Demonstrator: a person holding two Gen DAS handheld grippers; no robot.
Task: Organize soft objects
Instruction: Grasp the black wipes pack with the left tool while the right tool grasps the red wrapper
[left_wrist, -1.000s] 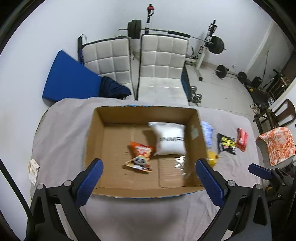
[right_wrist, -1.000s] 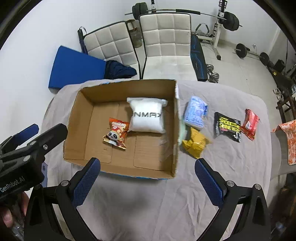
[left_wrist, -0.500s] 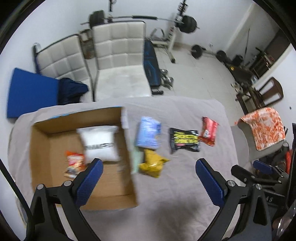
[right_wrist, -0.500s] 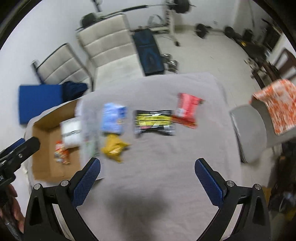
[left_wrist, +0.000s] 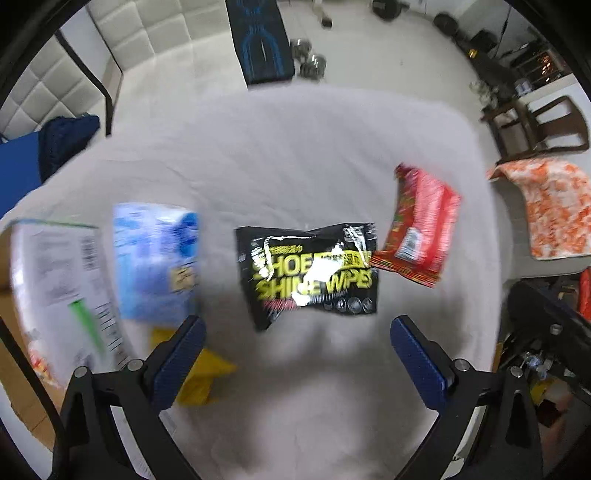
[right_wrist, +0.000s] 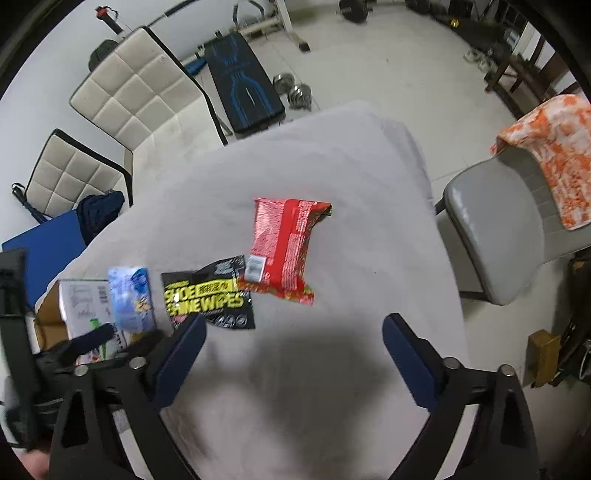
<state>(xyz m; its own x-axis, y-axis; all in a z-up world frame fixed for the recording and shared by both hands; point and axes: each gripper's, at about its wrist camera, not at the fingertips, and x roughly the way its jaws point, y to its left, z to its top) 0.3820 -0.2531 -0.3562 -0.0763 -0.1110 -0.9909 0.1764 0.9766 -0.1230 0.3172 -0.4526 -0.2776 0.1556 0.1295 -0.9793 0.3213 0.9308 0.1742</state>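
Both of my grippers hang over the grey cloth-covered table (right_wrist: 332, 177) with their blue-padded fingers spread wide and nothing between them: my left gripper (left_wrist: 295, 354) and my right gripper (right_wrist: 293, 350).

The black crinkled shoe-shine wipes packet with yellow lettering (left_wrist: 308, 273) lies flat near the middle of the table, directly ahead of my left gripper. The red glossy snack packet (right_wrist: 284, 245) lies just to its right, one corner overlapping or touching the black packet's edge. On the other side, the pale blue soft pack (left_wrist: 157, 258) lies near the left edge, blurred. The yellow crumpled packet (left_wrist: 201, 373) sits nearer me, partly hidden behind my left gripper's left finger.

The brown cardboard box (left_wrist: 14, 354) stands at the table's left edge, its printed white flap (left_wrist: 62, 280) turned outward beside the blue pack. Its contents cannot be made out.

Around the table: white quilted chairs (right_wrist: 140, 92), a grey chair (right_wrist: 495, 229) draped with an orange patterned cloth (right_wrist: 554, 155), and a black-and-blue weight bench (right_wrist: 240, 88).
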